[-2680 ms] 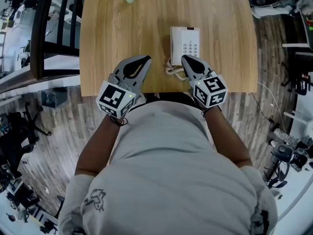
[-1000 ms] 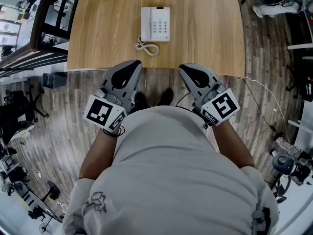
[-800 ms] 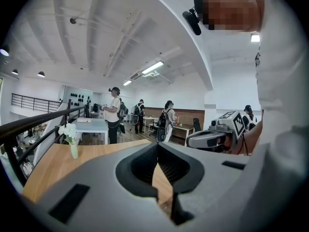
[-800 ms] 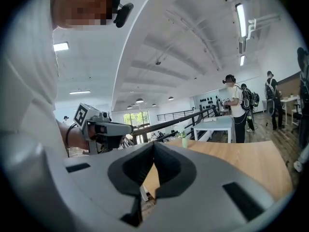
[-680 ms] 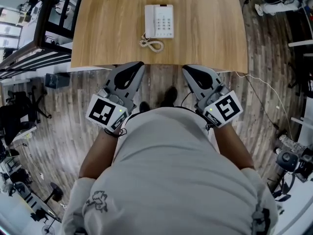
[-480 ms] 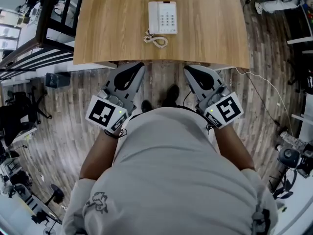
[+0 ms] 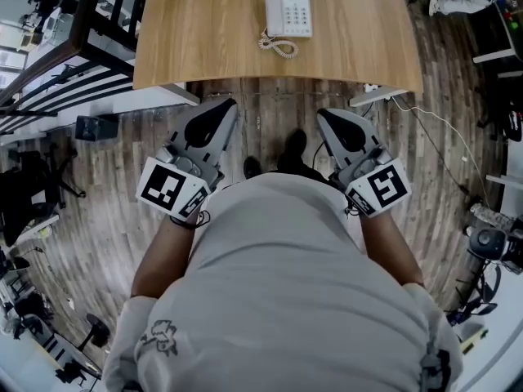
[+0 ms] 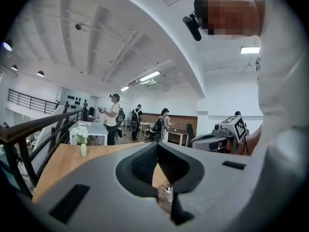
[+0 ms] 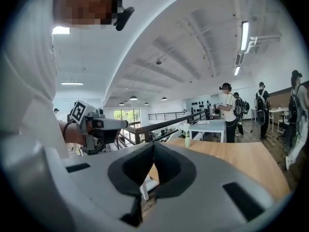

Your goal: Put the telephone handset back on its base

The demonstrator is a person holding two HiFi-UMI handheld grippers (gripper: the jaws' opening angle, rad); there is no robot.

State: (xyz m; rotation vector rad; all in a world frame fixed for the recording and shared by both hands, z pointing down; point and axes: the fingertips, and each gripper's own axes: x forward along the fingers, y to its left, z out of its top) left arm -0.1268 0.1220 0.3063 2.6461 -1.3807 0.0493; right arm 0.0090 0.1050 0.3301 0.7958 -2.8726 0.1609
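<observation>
The white telephone (image 7: 288,11) lies near the front edge of the wooden table (image 7: 204,31), at the top of the head view. Its handset rests along the left side of the base, and the coiled cord (image 7: 279,46) trails toward the table edge. Both grippers hang over the floor in front of the person's body, well short of the table. My left gripper (image 7: 228,104) (image 8: 157,144) is shut with nothing between its jaws. My right gripper (image 7: 324,113) (image 9: 153,144) is shut and empty too. The phone does not show in either gripper view.
A dark metal railing (image 7: 73,47) runs past the table's left side. A white cable (image 7: 441,141) lies on the plank floor at the right. A small vase of white flowers (image 8: 82,138) stands on the table's far end. Several people stand by other tables (image 9: 207,125) beyond.
The person has stepped back from the table with both grippers. The table and phone have slid toward the top of the head view, and more floor shows below the grippers.
</observation>
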